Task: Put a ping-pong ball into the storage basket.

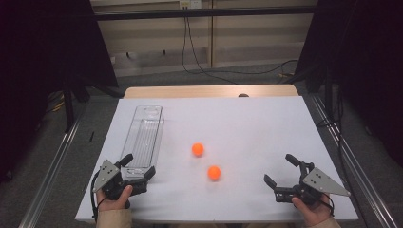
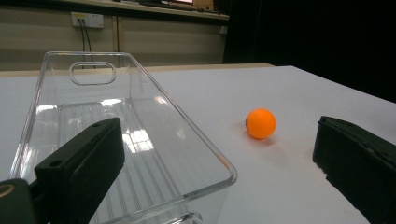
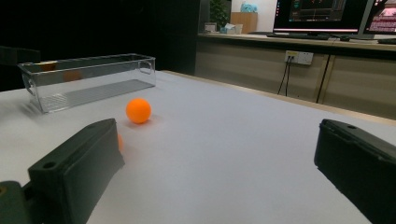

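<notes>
Two orange balls lie on the white table, one (image 1: pixel 197 149) farther off and one (image 1: pixel 214 173) nearer. A clear plastic bin (image 1: pixel 145 137) lies lengthwise at the left, with nothing in it. My left gripper (image 1: pixel 140 164) is open at the bin's near end, nothing between its jaws. In the left gripper view the bin's (image 2: pixel 140 140) near corner sits between the wide jaws of my left gripper (image 2: pixel 215 135), and one ball (image 2: pixel 261 123) rests beyond. My right gripper (image 1: pixel 278 168) stands open right of the nearer ball. In the right gripper view one ball (image 3: pixel 138 110) shows whole; the other (image 3: pixel 120 141) peeks from behind a jaw.
The table (image 1: pixel 266 123) has a wooden far edge (image 1: pixel 209 90). Metal rails (image 1: pixel 52 161) run along the floor on both sides. Dark curtains flank the table and cables (image 1: pixel 190 52) hang at the back wall. The bin (image 3: pixel 93 79) is far left in the right gripper view.
</notes>
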The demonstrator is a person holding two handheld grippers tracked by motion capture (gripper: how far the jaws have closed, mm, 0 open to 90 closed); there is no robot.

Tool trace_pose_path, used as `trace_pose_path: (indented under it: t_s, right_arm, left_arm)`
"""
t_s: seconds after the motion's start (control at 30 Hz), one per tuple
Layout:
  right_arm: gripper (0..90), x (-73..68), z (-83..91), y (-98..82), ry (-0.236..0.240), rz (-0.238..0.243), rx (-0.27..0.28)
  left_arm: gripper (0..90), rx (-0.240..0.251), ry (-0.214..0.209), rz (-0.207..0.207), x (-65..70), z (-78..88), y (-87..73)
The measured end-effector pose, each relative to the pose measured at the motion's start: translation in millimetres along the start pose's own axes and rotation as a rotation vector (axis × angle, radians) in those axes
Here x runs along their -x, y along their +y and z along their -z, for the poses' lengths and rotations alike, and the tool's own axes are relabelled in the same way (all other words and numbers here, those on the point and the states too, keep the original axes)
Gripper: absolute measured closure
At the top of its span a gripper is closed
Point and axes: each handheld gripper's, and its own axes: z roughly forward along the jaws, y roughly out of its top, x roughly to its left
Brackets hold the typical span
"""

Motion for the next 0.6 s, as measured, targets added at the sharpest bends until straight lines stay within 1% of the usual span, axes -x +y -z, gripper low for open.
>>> trace_pose_path:
  t_s: [0.1,0.17,0.23,0.3,0.4,0.53,0.6]
  right_arm:
    - [0.1,-0.6,-0.9,0.1,0.006,0.002,-0.002]
    - [0.2,-1.0,-1.8,0.1,0.009,0.008,-0.004]
    - [0.1,-1.5,-2.6,0.1,0.012,0.007,-0.003]
    - [0.2,-1.5,-2.8,0.2,0.014,0.011,-0.002]
    - [0.2,-1.4,-2.7,0.2,0.013,0.009,-0.002]
    - [0.2,-0.5,-2.2,0.3,0.011,0.009,-0.002]
    - [0.3,-0.6,-2.6,0.0,0.010,0.008,-0.003]
  left_arm:
    - [2.2,-0.005,-0.009,0.000,0.1,0.5,-0.4]
    - [2.2,-0.006,-0.008,-0.003,0.0,1.1,-0.1]
    - [2.2,-0.002,-0.012,0.008,0.8,0.6,0.0]
    - [2.2,-0.012,-0.011,-0.005,0.6,0.2,0.2]
    - [2.2,-0.015,-0.018,-0.001,1.4,-1.0,0.2]
    - [2.1,-0.012,-0.023,-0.001,2.8,-2.1,0.6]
    - [2.2,-0.008,-0.028,0.006,3.1,-2.4,0.7]
